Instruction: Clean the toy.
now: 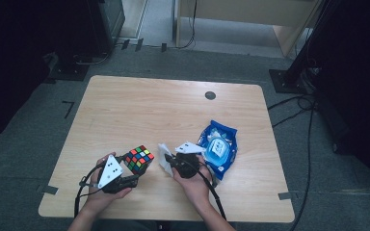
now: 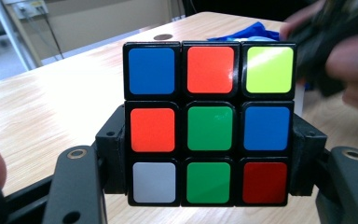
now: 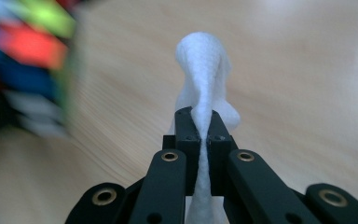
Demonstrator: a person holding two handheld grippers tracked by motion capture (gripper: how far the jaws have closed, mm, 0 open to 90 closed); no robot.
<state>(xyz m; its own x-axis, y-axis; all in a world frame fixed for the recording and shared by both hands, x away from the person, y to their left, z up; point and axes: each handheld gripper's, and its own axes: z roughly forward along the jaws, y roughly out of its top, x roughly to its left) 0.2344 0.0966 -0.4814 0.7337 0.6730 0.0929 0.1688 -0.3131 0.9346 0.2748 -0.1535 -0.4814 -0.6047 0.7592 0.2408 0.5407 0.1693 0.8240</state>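
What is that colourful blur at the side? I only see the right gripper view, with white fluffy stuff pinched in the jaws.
Observer: It is a puzzle cube, clamped by its sides in the left gripper.
Operator: Where did the white stuff come from?
Observer: I can't see it come out, but a blue pack of wipes lies on the table right beside the right gripper.
Operator: Is the cube sitting on the table?
Observer: It looks lifted off the wood, tilted, with the white wipe close by its right.
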